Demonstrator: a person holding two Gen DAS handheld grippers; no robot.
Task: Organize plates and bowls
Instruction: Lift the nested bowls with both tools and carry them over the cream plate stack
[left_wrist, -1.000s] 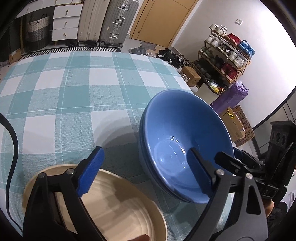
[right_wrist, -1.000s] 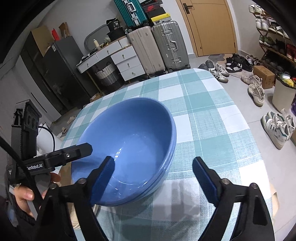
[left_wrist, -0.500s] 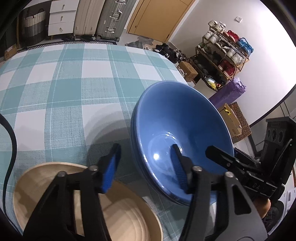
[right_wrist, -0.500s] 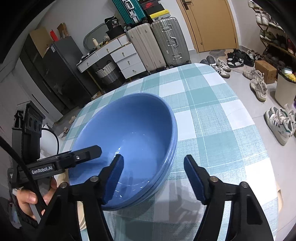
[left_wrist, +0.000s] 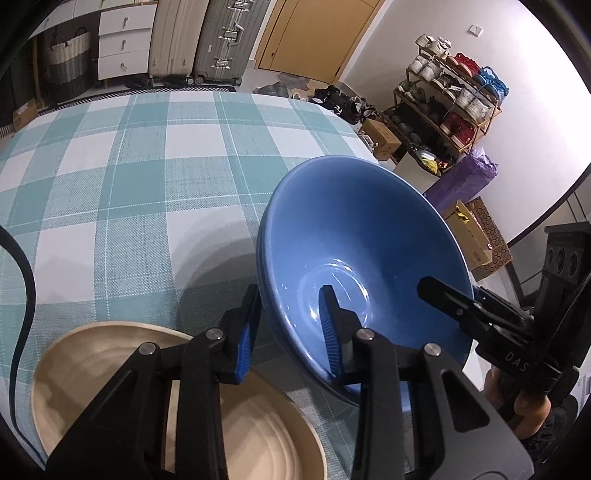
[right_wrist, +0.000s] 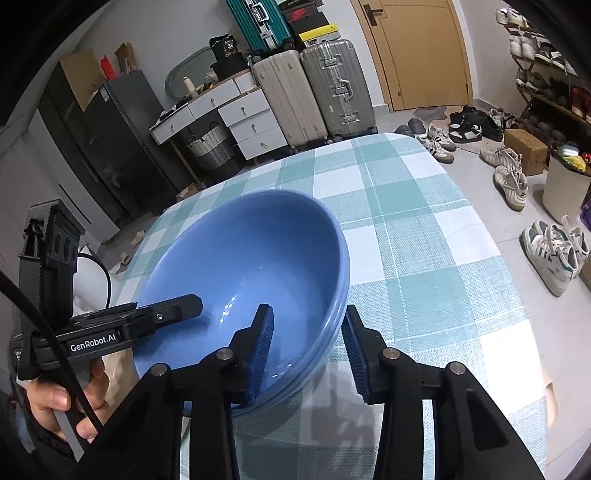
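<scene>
The blue bowls (left_wrist: 364, 258), two nested with a double rim showing, sit on the counter (left_wrist: 129, 177) under a teal-and-white checked cloth, toward the counter's edge at about 4 o'clock in the left wrist view and at about 8 o'clock of centre in the right wrist view (right_wrist: 243, 280); the left claw (left_wrist: 290, 328) straddles the near wall of the bowls, one blue pad outside against the rim and the other inside the basin, its jaws narrowed to a small gap and closing on that wall, though whether both pads already press on it cannot be told; the right claw (right_wrist: 308, 349) straddles the opposite side of the rim in the same way, one pad inside the bowl and one outside over the cloth, jaws a little wider than the left and closing, the outer pad standing just clear of the rim; a beige plate (left_wrist: 258, 435) lies on the cloth just beside the bowls at 7 o'clock in the left wrist view, beneath the left claw's frame; a hand (right_wrist: 62, 402) grips the left claw's handle at 8 o'clock in the right wrist view; suitcases (right_wrist: 314, 92) stand beyond the counter at 12 o'clock.
</scene>
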